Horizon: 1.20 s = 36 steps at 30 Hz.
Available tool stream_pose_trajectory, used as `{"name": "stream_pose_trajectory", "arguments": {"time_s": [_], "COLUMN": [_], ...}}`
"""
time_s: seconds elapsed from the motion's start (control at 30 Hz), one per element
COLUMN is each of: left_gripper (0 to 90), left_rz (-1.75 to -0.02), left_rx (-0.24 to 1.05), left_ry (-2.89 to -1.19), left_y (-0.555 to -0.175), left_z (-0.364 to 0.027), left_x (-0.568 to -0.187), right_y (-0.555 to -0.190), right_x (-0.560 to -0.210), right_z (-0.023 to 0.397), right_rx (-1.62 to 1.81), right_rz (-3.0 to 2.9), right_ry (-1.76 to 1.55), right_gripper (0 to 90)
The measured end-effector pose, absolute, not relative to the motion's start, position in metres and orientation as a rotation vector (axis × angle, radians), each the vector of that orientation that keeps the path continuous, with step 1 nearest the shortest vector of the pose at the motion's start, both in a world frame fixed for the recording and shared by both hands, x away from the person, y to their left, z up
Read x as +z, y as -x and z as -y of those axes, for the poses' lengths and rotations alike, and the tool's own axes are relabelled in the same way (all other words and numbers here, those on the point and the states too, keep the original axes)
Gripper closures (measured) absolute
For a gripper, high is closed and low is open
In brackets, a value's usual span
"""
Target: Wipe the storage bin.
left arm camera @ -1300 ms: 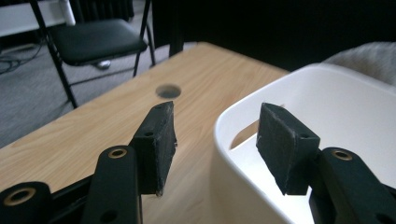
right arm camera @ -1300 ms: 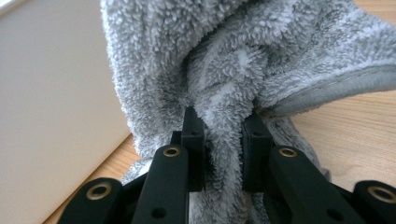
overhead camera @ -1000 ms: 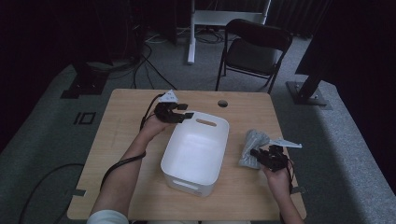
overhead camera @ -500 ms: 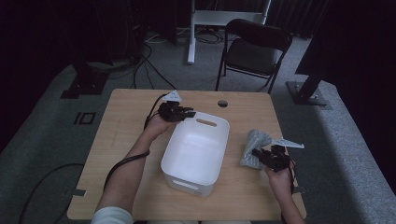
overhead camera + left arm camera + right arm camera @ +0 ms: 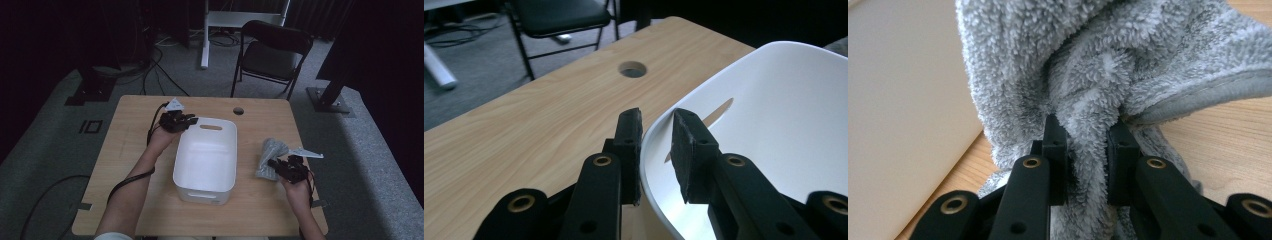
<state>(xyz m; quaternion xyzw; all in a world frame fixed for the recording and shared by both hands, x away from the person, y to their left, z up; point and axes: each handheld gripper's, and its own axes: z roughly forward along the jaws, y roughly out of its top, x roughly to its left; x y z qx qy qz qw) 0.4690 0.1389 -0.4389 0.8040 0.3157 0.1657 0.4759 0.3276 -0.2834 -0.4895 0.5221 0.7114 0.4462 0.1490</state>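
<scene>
The left claw, its jaws having just closed, straddles the rim of the white basin, one pad outside and one inside, apparently steadying it. At lower centre of its own view, the right claw is clenched on a fluffy grey towel. The towel lies bunched on the wooden surface, right of the basin in the high view.

White plastic rectangular tub, fluffy grey terry towel, light wood-grain table, both two-jaw grippers black with brass-coloured rivets.
</scene>
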Motion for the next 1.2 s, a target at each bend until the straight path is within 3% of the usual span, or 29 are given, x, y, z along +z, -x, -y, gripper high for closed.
{"name": "stream_pose_trajectory", "arguments": {"time_s": [0.33, 0.53, 0.73, 0.83, 0.93, 1.2], "left_gripper": [73.8, 62.9, 61.9, 64.3, 72.6, 79.0], "left_rz": [-0.832, -0.758, -0.721, -0.710, -0.703, -0.702], "left_rx": [0.435, 0.380, 0.354, 0.328, 0.315, 0.348], "left_ry": [-1.971, -1.960, -1.998, -2.012, -2.022, -2.039], "left_y": [-0.456, -0.463, -0.473, -0.477, -0.478, -0.471], "left_z": [-0.153, -0.159, -0.156, -0.155, -0.152, -0.152], "left_x": [-0.437, -0.435, -0.436, -0.436, -0.437, -0.436], "right_y": [-0.327, -0.326, -0.326, -0.326, -0.326, -0.326], "right_x": [-0.487, -0.486, -0.487, -0.488, -0.488, -0.488], "right_z": [0.279, 0.278, 0.281, 0.283, 0.284, 0.284], "right_rx": [1.288, 1.294, 1.291, 1.290, 1.290, 1.290], "right_rz": [-2.052, -2.049, -2.045, -2.042, -2.042, -2.043], "right_ry": [-1.484, -1.482, -1.492, -1.497, -1.499, -1.500], "right_gripper": [76.0, 76.0, 76.0, 76.0, 76.0, 76.0]}}
